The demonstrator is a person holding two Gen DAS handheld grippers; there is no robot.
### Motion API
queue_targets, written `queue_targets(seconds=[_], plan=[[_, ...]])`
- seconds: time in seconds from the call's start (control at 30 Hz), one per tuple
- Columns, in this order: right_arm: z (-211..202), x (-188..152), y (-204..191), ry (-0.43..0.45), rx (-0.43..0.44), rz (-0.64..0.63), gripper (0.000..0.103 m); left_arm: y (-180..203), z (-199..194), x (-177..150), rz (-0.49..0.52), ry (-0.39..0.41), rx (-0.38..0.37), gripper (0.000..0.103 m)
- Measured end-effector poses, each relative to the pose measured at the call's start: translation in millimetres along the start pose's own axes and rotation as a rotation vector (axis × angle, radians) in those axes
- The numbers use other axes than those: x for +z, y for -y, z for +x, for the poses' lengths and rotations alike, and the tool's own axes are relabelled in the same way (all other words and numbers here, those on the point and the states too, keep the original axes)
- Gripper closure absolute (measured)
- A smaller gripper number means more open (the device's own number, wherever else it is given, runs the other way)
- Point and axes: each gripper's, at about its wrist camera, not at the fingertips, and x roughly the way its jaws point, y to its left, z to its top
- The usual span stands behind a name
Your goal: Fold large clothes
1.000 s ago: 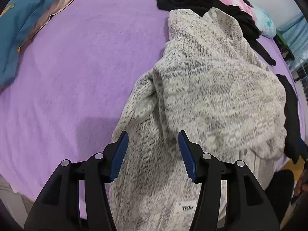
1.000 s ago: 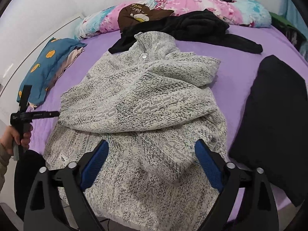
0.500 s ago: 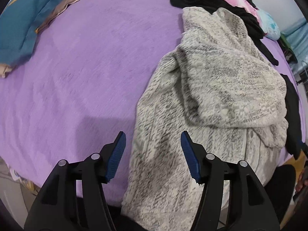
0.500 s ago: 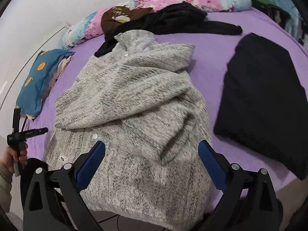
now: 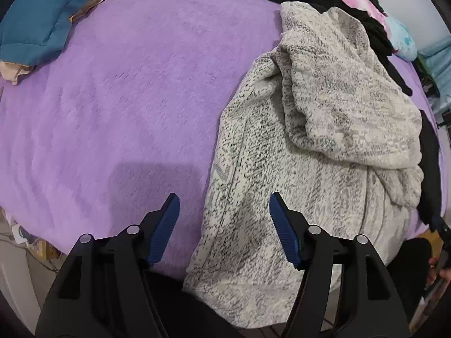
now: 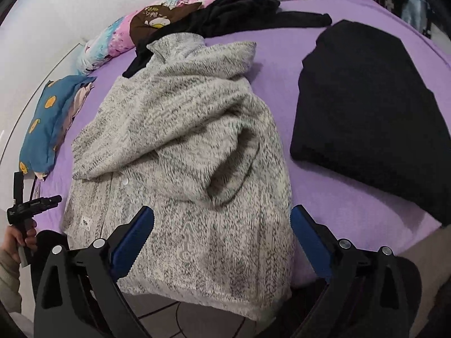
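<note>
You've got one black garment already folded on the bed, but the grey knit jacket lies rumpled, sleeves thrown across. Your left gripper has just been opening its jaws and your right gripper gapes wide, both over the hem, gripping nothing.

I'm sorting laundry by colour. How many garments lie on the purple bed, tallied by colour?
Grey-and-white speckled: 1, the knit jacket, spread out with its hem over the bed's edge.
Black: 2, the folded black garment and the crumpled black garment by the pillows.
Brown: 1, the brown printed garment.
Total: 4
</note>
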Motion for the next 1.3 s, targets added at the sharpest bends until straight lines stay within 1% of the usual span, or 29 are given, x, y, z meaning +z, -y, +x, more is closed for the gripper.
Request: queue_targets(seconds=[0.17, 0.27, 0.3, 0.37, 0.43, 0.5, 0.63, 0.77, 0.83, 0.97, 1.07, 1.13, 1.23, 1.3], plan=[[5.8, -14.2, 5.6, -0.047, -0.022, -0.001, 0.008, -1.6, 1.3, -10.2, -0.002, -0.025, 0.005, 0.035], [12.0, -21.4, 9.2, -0.086, -0.061, 0.007, 0.008, 0.8, 7.9, -16.3, 0.011, -0.056, 0.013, 0.035], [16.7, -24.2, 12.5, -0.118, -0.073, 0.026, 0.008, 1.4, 10.1, -17.7, 0.011, -0.066, 0.015, 0.035], [22.7, -26.9, 18.7, -0.153, -0.066, 0.068, 0.008, 3.3, 16.0, -20.7, 0.022, -0.094, 0.017, 0.035], [29.1, -28.1, 24.0, -0.186, -0.103, 0.092, 0.008, 4.8, 21.5, -23.0, 0.037, -0.115, 0.031, 0.032], [33.0, -30.0, 27.3, -0.207, -0.114, 0.098, 0.008, 4.6, 28.7, -27.1, 0.037, -0.141, 0.032, 0.031], [35.1, -35.5, 32.1, -0.218, -0.126, 0.108, 0.008, 3.8, 41.1, -36.8, 0.051, -0.179, 0.025, 0.031], [35.4, -43.8, 39.2, -0.234, -0.132, 0.132, 0.008, -1.3, 46.1, -44.6, 0.04, -0.185, 0.002, 0.031], [38.1, -48.7, 43.4, -0.256, -0.129, 0.153, 0.008, -3.9, 48.3, -47.9, 0.038, -0.193, -0.008, 0.029], [54.0, -55.8, 50.8, -0.322, -0.128, 0.199, 0.008, -17.7, 52.2, -55.5, -0.003, -0.19, -0.043, 0.028], [67.7, -61.0, 55.1, -0.348, -0.138, 0.195, 0.008, -29.7, 54.4, -64.0, -0.039, -0.185, -0.065, 0.027], [78.1, -67.9, 59.0, -0.368, -0.149, 0.199, 0.008, -36.3, 54.9, -71.8, -0.042, -0.188, -0.073, 0.027], [86.3, -77.5, 62.1, -0.398, -0.117, 0.211, 0.008, -44.7, 55.9, -80.4, -0.048, -0.205, -0.092, 0.027], [86.5, -79.5, 65.0, -0.397, -0.107, 0.223, 0.008, -53.8, 57.6, -87.1, -0.069, -0.217, -0.116, 0.027]])
